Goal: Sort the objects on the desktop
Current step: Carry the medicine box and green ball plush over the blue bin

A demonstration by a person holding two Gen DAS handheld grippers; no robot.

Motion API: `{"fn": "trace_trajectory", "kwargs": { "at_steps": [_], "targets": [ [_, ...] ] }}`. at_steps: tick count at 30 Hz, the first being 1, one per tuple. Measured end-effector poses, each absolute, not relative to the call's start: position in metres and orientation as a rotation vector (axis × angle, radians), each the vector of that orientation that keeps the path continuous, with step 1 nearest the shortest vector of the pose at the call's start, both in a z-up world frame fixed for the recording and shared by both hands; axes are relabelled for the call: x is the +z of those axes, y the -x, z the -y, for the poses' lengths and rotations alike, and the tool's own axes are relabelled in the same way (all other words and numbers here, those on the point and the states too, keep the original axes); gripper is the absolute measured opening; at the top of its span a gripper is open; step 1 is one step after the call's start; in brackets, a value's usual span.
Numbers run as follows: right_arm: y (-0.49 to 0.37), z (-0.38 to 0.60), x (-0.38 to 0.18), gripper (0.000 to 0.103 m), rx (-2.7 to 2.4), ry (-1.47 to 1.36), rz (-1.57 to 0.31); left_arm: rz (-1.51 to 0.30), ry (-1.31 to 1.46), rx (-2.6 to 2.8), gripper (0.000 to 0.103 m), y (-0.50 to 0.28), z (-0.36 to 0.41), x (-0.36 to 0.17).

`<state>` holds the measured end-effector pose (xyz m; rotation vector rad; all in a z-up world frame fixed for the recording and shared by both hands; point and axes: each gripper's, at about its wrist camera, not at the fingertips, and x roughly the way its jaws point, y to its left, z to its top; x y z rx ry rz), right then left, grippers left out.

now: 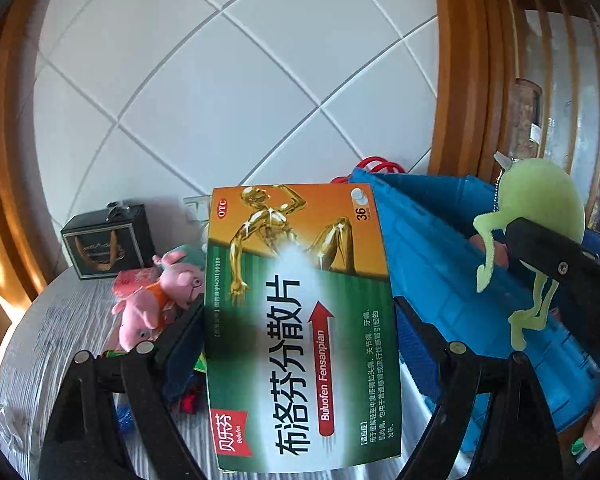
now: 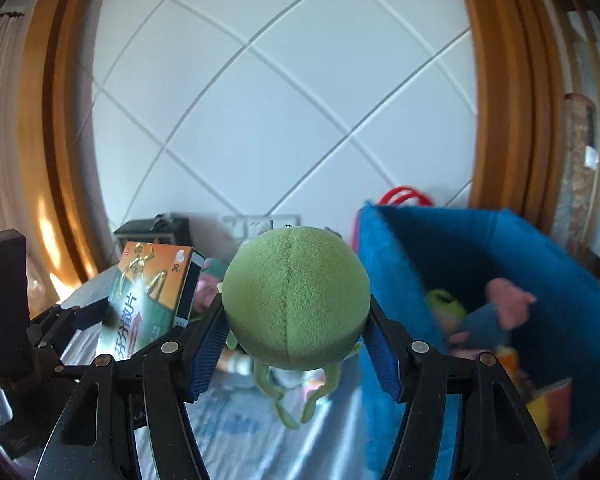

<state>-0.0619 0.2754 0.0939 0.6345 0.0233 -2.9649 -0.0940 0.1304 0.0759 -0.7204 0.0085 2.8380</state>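
Observation:
My left gripper is shut on a green and orange medicine box, held upright and lifted above the table. The right wrist view shows the same box at the left, in the left gripper. My right gripper is shut on a round green plush toy, whose thin legs dangle below it. In the left wrist view the toy hangs at the right in the right gripper's black finger. Just right of both stands an open blue fabric bin, its wall close behind the box.
Inside the bin lie a pink and blue pig plush, a green toy and other items. On the round grey table lie a pink pig plush and a black box. A tiled wall and wooden frames stand behind.

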Motion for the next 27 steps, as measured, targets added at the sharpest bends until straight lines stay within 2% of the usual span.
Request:
{"fn": "trace_trajectory", "kwargs": {
  "at_steps": [7,11,19,23,27],
  "targets": [
    [0.028,-0.385,0.135,0.064,-3.130,-0.561,-0.081,-0.022,0.688,2.731,0.088,0.088,-0.242,0.121],
    [0.020,-0.447,0.140,0.064,-3.189,-0.586,-0.075,-0.046,0.735,2.683,0.088,0.089,-0.311,0.131],
    [0.052,-0.546,0.093,0.064,-3.158,-0.894,-0.077,-0.126,1.043,2.573,0.087,0.125,-0.425,0.102],
    [0.064,-0.588,0.069,0.064,-3.117,-1.056,-0.002,-0.169,1.137,2.522,0.087,0.134,-0.461,0.092],
    [0.071,-0.605,0.059,0.065,-3.087,-1.165,-0.027,-0.203,1.172,2.482,0.088,0.138,-0.483,0.083]
  ]
}}
